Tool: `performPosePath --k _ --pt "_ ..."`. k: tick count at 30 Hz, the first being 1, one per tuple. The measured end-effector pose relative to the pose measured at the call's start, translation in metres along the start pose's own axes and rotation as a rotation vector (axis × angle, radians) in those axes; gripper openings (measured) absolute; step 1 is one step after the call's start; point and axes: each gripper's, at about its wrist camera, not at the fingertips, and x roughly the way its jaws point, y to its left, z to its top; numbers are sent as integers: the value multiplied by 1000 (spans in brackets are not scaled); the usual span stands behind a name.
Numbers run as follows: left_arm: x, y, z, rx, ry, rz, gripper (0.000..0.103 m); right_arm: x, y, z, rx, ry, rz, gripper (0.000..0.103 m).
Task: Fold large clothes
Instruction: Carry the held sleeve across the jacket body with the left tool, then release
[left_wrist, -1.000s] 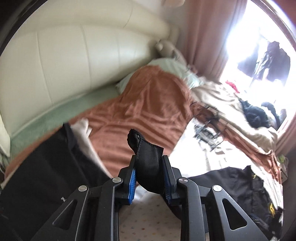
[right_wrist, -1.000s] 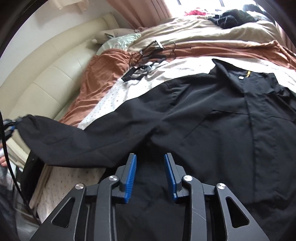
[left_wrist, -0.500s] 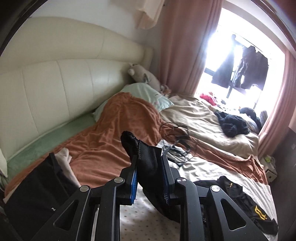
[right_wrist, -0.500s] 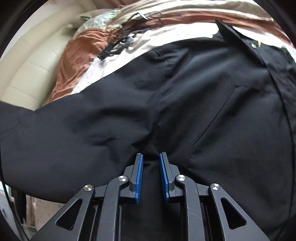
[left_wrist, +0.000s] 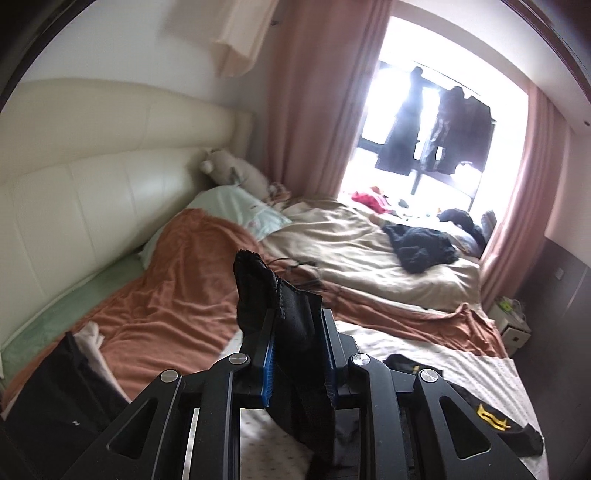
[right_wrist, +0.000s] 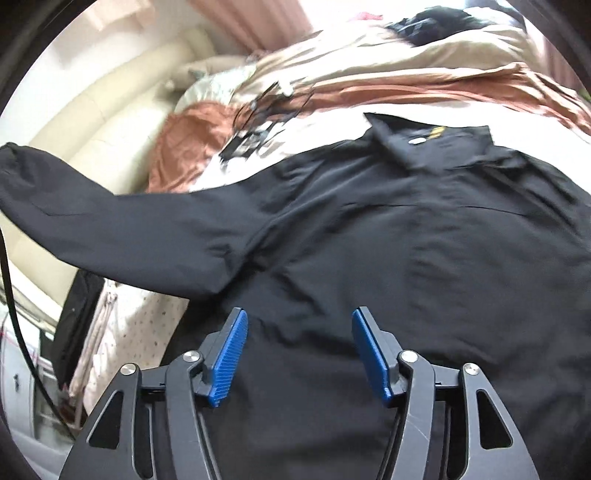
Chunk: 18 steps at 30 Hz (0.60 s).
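Only yellow emblem (left_wrist: 491, 421) on black shirt (right_wrist: 369, 236)

Shirt (right_wrist: 388, 240): black, collared, spread flat under the right gripper (right_wrist: 299, 354), collar at the far end.
Sleeve (right_wrist: 110, 218): stretched out to its left, raised.
Cuff (left_wrist: 291, 314): bunched, pinched in the left gripper (left_wrist: 298, 347).

Daylight floods a window (left_wrist: 436, 122) at one o'clock, pink curtains (left_wrist: 314, 96) flanking it; cream padded headboard (left_wrist: 92, 177) at nine o'clock.
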Motion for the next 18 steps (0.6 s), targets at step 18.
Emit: performPosePath --k 18 --pt "33 -203 -14 157 59 -171 22 -123 -122 -9 293 -216 15 78"
